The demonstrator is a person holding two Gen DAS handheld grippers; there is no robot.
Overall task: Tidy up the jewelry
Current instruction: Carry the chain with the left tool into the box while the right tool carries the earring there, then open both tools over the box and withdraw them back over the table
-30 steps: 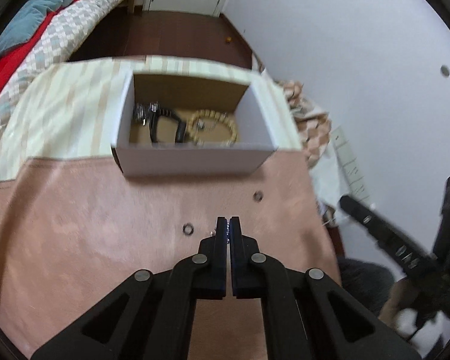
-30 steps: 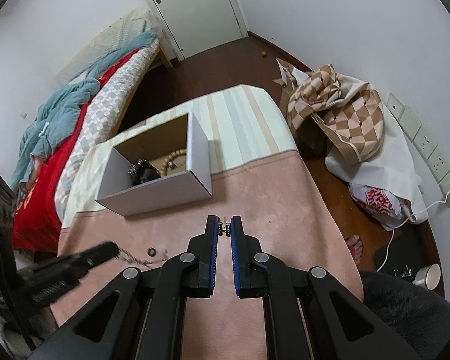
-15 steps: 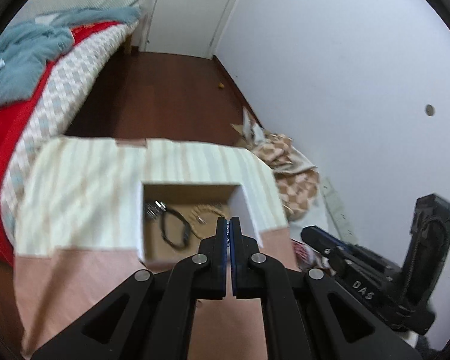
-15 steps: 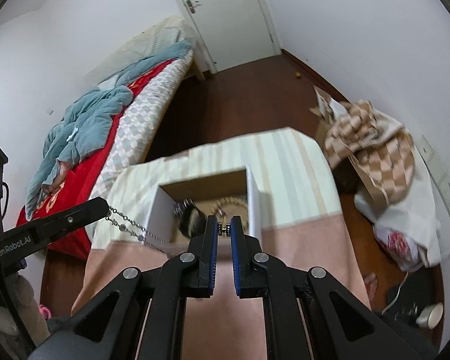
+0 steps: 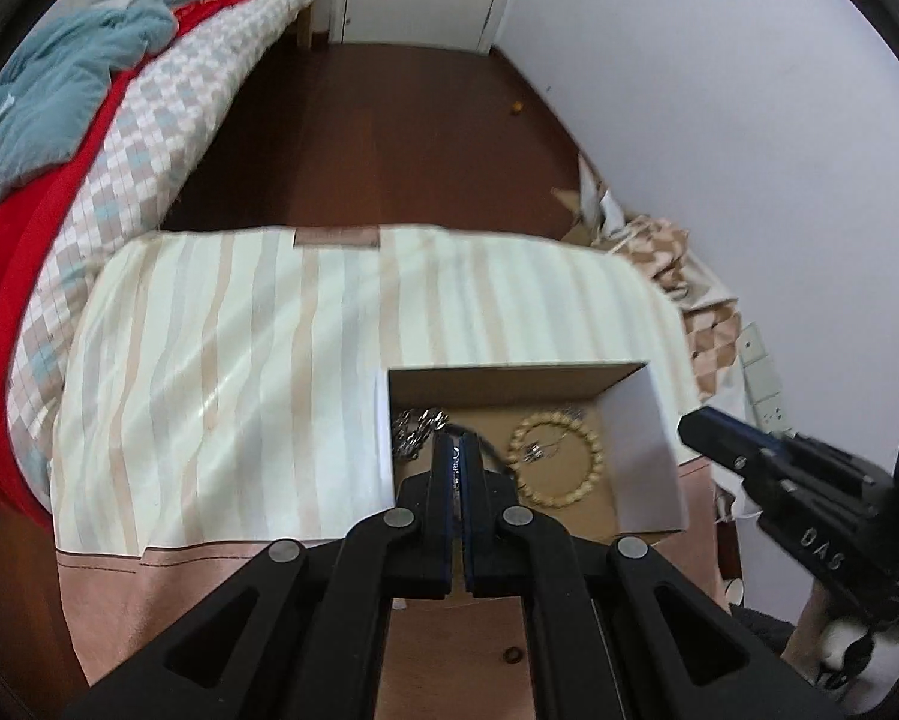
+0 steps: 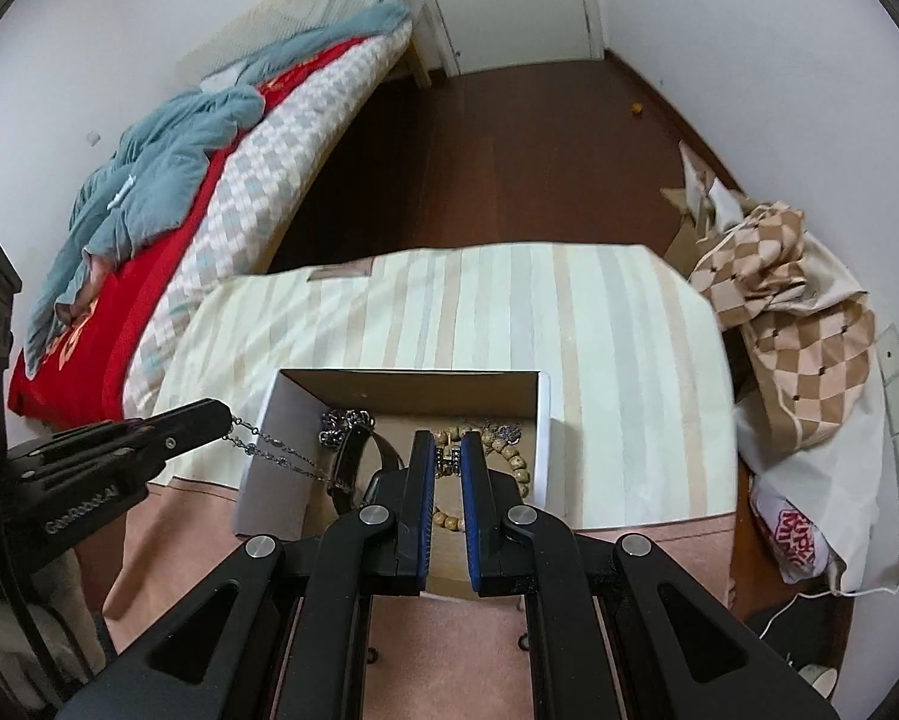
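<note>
An open white cardboard box (image 6: 257,468) stands on the table and holds a wooden bead bracelet (image 5: 560,462), a black watch (image 6: 353,462) and silver pieces (image 5: 416,426). My left gripper (image 5: 458,450) is shut on a silver chain (image 6: 275,450); in the right wrist view the chain hangs from its tip (image 6: 209,414) over the box's left wall into the box. My right gripper (image 6: 447,456) is shut on a small metal ring piece (image 6: 447,457) above the box. It shows at the right in the left wrist view (image 5: 698,423).
The table has a striped cream cloth (image 6: 509,300) and a pink cover (image 5: 107,600). A small ring (image 5: 512,655) lies on the pink cover. A bed (image 6: 209,150) is at the left, checkered bags (image 6: 797,312) at the right.
Both grippers have risen from the pink cover and moved forward over the box. The left one lifted the chain, which now trails into the box.
</note>
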